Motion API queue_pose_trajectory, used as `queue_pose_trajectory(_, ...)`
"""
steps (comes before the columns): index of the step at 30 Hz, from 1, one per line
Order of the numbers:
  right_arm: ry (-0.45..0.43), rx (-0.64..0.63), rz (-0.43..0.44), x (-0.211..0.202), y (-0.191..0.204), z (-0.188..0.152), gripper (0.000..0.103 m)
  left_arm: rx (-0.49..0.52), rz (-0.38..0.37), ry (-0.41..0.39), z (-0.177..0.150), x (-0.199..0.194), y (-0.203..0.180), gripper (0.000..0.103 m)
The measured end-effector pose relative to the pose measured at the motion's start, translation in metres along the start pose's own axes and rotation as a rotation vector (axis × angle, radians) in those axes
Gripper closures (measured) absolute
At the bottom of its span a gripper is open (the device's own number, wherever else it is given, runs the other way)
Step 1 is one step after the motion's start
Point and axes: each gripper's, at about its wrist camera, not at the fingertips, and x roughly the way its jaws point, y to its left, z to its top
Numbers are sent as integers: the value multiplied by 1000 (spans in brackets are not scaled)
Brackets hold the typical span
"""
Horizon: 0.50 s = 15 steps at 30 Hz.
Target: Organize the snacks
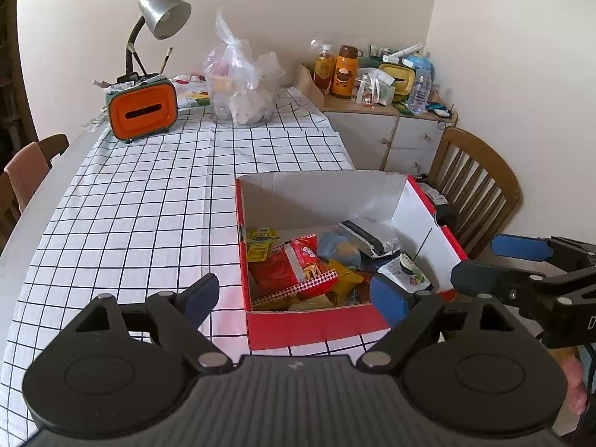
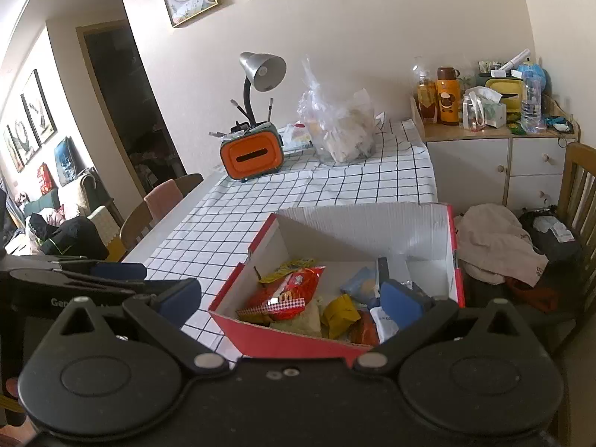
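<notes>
Closest to us, our left gripper [image 1: 294, 298] hangs with its blue-padded fingers spread wide and nothing between them, one finger over the checked tablecloth [image 1: 149, 201], the other over the near corner of the red box [image 1: 316, 322]. Our right gripper [image 2: 292, 300] is spread wide too and holds nothing, poised at the box's near edge with one pad above the snacks.

That box, red outside and white inside, is our landmark, sitting on the cloth. Inside it the snacks lie jumbled: a red packet [image 1: 298, 272] toward the near left wall, a yellow packet [image 1: 262, 242] behind it, a silver pouch [image 1: 370, 236] toward the far right, a small yellow bag [image 2: 339, 314] near the front.

Beyond the box, an orange tissue holder [image 1: 143, 111] stands by a desk lamp [image 1: 164, 15], with a clear plastic bag [image 1: 242, 82] alongside. Right of the box we see a wooden chair [image 1: 480, 182], with a cabinet [image 1: 395, 134] further back.
</notes>
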Motion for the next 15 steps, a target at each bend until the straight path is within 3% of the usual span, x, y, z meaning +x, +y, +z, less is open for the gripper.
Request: queue_pose_trajectory(15, 7, 4, 4, 4, -1, 1, 0, -23, 3, 17, 2, 5, 3, 14)
